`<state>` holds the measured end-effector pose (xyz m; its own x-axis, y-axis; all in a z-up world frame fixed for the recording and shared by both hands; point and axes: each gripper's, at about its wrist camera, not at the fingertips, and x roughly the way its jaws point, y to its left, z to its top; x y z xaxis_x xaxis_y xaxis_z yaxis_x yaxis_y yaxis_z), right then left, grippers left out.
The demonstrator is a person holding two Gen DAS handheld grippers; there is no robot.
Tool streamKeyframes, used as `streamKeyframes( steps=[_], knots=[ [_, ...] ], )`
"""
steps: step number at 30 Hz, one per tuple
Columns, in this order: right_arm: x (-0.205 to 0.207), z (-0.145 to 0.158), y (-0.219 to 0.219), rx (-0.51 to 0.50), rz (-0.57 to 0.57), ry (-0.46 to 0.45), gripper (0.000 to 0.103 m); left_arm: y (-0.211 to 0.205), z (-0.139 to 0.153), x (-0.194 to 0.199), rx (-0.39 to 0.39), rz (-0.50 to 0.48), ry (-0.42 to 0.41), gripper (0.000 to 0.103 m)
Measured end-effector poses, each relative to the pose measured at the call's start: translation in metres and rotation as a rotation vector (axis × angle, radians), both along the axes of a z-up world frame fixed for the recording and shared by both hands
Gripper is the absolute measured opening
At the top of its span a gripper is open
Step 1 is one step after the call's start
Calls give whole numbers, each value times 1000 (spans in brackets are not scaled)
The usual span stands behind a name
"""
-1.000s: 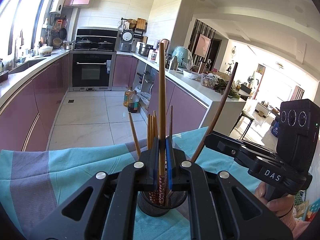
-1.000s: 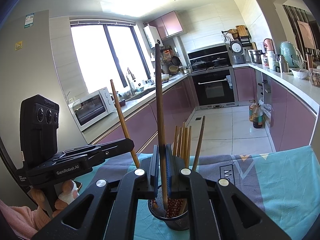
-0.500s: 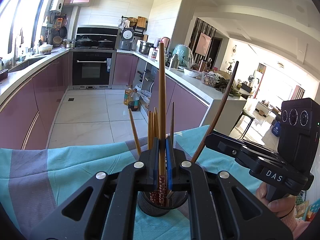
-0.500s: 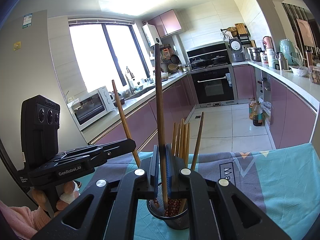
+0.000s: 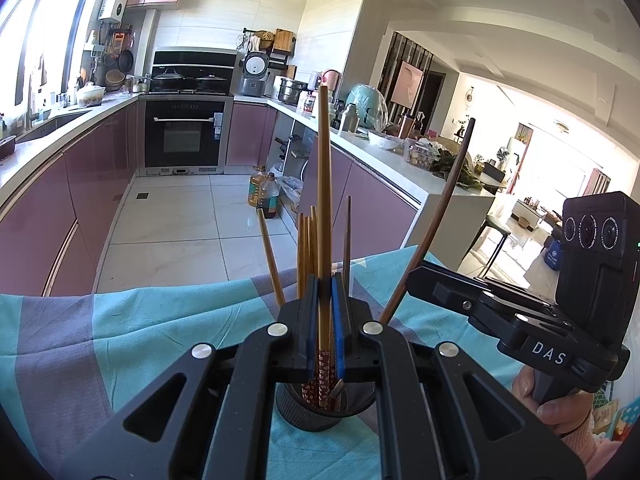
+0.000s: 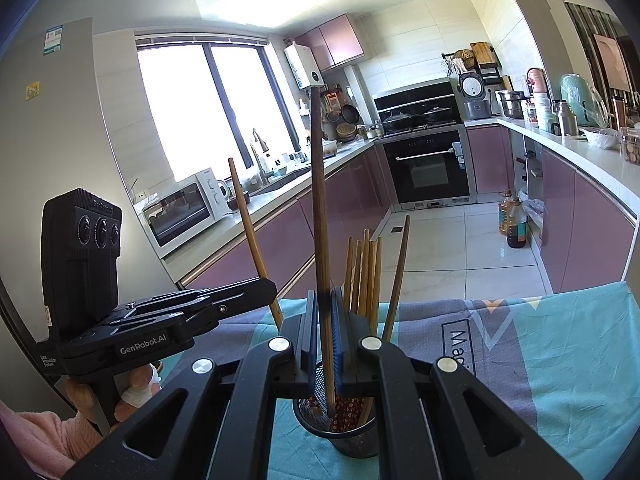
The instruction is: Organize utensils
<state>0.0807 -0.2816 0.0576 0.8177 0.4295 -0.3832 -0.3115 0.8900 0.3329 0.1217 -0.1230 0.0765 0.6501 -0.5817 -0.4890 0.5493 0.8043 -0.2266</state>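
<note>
Left gripper [image 5: 325, 312] clamped on a light wooden chopstick [image 5: 323, 200] standing upright over the black mesh holder [image 5: 308, 412], right gripper [image 6: 323, 320] clamped on a darker chopstick [image 6: 319, 208] above that same holder, more chopsticks [image 6: 364, 276] leaning inside it, holder on a teal-and-grey cloth [image 5: 140, 332].

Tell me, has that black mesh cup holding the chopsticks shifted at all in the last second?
No. The mesh cup sits at the same spot on the teal cloth, just below the left gripper, as before.
</note>
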Motion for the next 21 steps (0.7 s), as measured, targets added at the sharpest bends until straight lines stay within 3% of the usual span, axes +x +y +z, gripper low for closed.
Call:
streamKeyframes(
  steps=[21],
  knots=[
    [3,-7,1,1,5,14,5,1,-4,1,6,-6,14,7]
  ],
)
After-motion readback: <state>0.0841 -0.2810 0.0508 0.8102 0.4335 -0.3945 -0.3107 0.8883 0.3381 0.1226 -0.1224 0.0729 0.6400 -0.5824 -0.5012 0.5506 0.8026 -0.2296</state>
